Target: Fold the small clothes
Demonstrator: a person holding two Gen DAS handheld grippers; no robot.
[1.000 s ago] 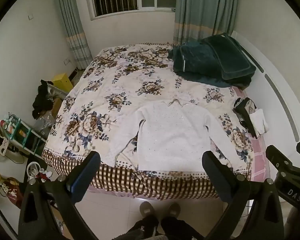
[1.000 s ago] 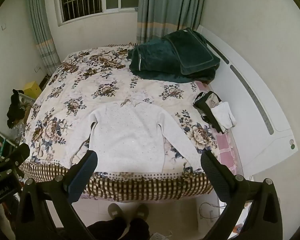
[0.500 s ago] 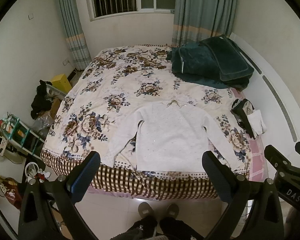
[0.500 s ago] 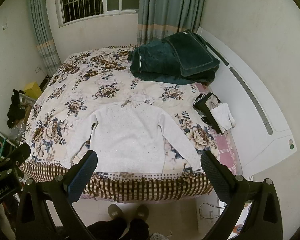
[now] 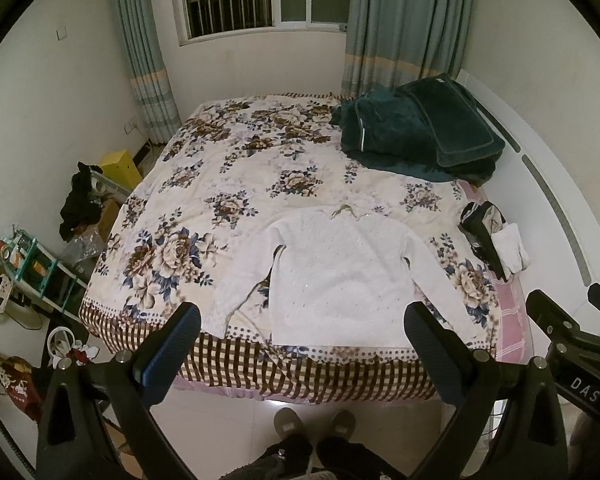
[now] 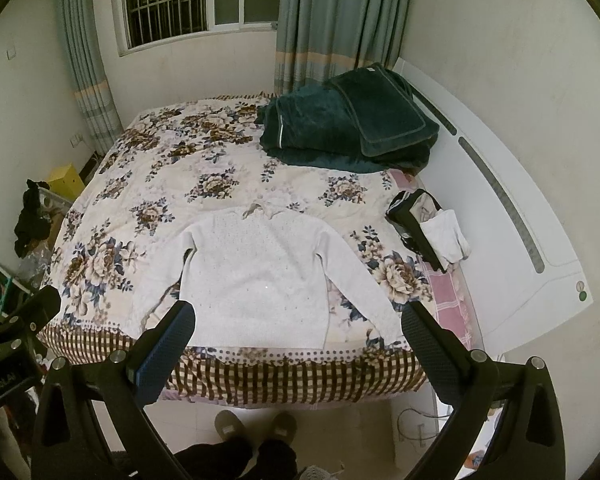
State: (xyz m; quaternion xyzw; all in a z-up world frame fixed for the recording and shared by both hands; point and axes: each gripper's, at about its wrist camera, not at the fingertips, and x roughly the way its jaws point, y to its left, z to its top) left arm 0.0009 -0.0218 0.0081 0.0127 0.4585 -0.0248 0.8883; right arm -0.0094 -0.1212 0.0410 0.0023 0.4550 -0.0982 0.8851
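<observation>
A small white knit sweater (image 5: 340, 272) lies flat on the floral bed cover (image 5: 236, 184), sleeves spread, hem at the near edge of the bed. It also shows in the right wrist view (image 6: 256, 276). My left gripper (image 5: 300, 344) is open and empty, held high above the floor in front of the bed. My right gripper (image 6: 296, 340) is open and empty too, at the same height and distance. Both are well apart from the sweater.
A folded dark green blanket (image 5: 416, 132) lies at the far right of the bed. A black bag with white cloth (image 5: 496, 240) sits at the bed's right edge. Shelves and clutter (image 5: 32, 264) stand left of the bed. The person's feet (image 5: 312, 424) are on the tiled floor.
Both views have tilted up slightly; the bed and sweater sit a little lower in the frames. Both grippers stay open.
</observation>
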